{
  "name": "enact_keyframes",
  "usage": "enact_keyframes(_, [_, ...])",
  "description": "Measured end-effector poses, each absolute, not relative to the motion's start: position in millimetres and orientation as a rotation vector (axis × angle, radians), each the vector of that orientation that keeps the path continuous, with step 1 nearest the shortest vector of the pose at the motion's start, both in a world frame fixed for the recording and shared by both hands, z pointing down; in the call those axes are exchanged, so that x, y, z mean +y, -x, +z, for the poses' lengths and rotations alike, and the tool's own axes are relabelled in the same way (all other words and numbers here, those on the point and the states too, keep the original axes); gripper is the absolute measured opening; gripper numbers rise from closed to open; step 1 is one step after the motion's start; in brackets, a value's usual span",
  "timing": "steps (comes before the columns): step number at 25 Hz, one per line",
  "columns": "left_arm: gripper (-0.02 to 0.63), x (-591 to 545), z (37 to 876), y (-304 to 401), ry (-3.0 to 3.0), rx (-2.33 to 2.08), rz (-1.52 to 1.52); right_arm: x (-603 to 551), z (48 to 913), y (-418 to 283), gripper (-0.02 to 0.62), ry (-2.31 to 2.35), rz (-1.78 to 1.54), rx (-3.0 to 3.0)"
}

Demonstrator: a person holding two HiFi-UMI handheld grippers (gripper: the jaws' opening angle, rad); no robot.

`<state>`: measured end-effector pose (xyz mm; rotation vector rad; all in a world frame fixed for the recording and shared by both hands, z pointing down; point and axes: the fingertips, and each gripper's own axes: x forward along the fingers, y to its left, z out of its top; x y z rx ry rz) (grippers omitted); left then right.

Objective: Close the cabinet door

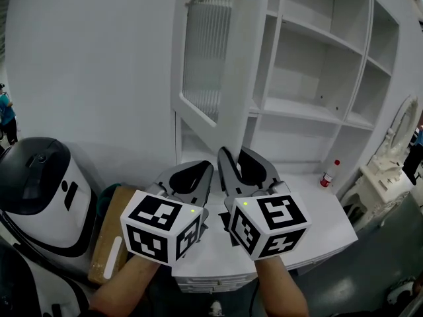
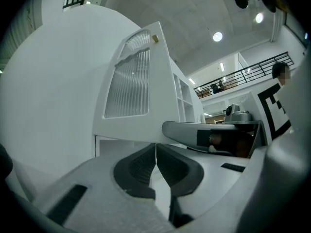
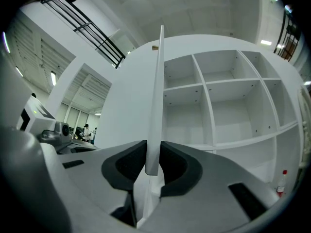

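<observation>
The door [image 1: 210, 58], with its ribbed glass pane, stood swung out from the left end of the cabinet [image 1: 317, 58], edge-on to the person, with bare shelves to its right. The right gripper [image 1: 232, 156] grasped the door's near bottom edge, one pad on each face of the panel [image 3: 156, 106]. The left gripper [image 1: 201, 172] hung just beside it on the left, below the pane, its jaws clenched on nothing. A red-capped bottle [image 1: 328, 174] stood on the counter [image 1: 317, 210] to the far right. A white and black machine [image 1: 39, 190] sat at the near left.
</observation>
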<state>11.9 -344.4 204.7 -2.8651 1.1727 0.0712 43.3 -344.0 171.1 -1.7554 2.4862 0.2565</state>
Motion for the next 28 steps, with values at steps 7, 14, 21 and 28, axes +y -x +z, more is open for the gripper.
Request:
enact_keyframes(7, [0.012,-358.9,200.8,-35.1,2.856,1.181,0.066,-360.4,170.4,-74.4,0.086,1.735,0.22,2.502])
enact_keyframes(14, [0.012,-371.2,200.0,-65.9,2.863,1.156,0.074,-373.5,172.9,-95.0,0.094,1.669,0.21,2.559])
enact_keyframes(21, [0.012,-390.8,193.4,-93.7,2.817,1.182,0.074,-396.4,171.3,-123.0,0.107,1.625,0.202,2.589])
enact_keyframes(28, [0.012,-412.0,190.9,-113.9,2.794,1.229,0.068,-417.4,173.4,-143.4,0.117,1.559,0.169,2.621])
